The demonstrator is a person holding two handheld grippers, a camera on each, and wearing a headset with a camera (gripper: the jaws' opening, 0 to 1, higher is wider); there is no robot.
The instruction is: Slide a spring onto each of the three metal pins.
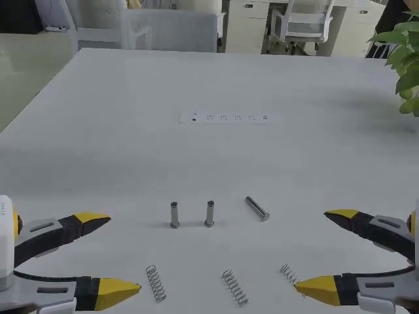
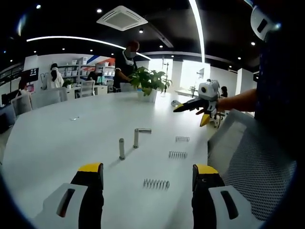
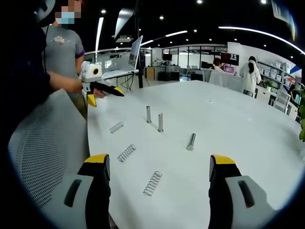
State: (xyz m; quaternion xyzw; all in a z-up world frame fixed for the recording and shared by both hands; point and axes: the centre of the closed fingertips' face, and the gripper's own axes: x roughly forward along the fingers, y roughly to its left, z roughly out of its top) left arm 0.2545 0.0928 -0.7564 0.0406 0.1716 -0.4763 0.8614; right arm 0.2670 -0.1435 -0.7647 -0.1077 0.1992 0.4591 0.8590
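Three short silvery pins (image 1: 209, 213) are sitting on the white table (image 1: 209, 150), two standing upright, one lying flat; three coiled springs (image 1: 234, 286) are lying just nearer. The left gripper (image 1: 111, 254) and right gripper (image 1: 325, 250) are flanking them, jaws gaping, empty.

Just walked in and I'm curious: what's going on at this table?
A person holds the left gripper and right gripper open and empty at a white table. Two pins stand upright; a third pin lies on its side. Three springs lie loose nearer the person, none on a pin yet.
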